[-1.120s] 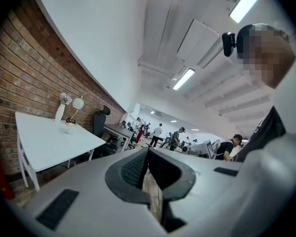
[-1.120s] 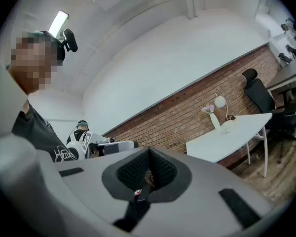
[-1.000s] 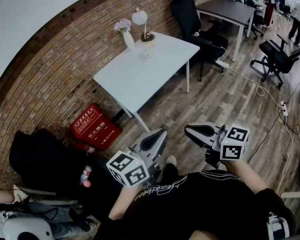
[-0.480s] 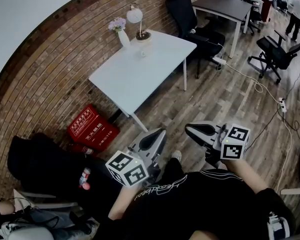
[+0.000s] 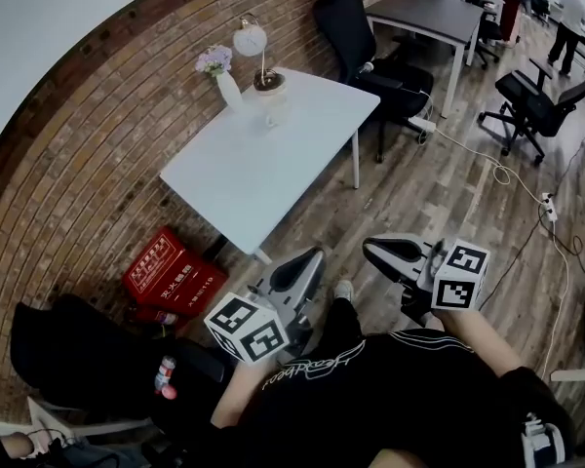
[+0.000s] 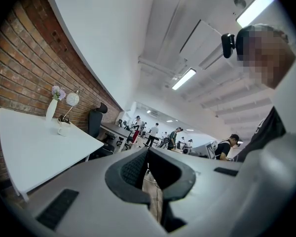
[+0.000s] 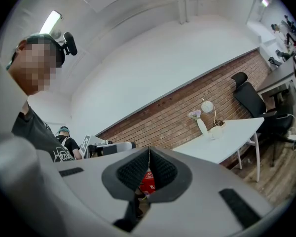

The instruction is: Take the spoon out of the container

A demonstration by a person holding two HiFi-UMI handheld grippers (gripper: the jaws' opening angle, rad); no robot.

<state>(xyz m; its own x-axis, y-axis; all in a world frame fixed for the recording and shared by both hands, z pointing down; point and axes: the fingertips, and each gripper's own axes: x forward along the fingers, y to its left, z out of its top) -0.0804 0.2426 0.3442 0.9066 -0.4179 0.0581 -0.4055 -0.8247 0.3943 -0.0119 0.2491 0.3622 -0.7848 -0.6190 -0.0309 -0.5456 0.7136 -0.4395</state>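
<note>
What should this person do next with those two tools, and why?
Probably step toward the white table, aiming for the small cup near its far end. The left gripper and right gripper, jaws shut and empty, are well short of it, with wooden floor in between. No spoon is discernible from here.

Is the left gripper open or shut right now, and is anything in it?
Shut and empty: the grey left gripper shows its black ribbed pads meeting at the tips, nothing between them.

The white bench (image 5: 263,174) lay open across its near part at frame centre; a vase (image 5: 229,91), lamp (image 5: 251,40) and cup (image 5: 270,118) stood at its far corner, upper centre.
</note>
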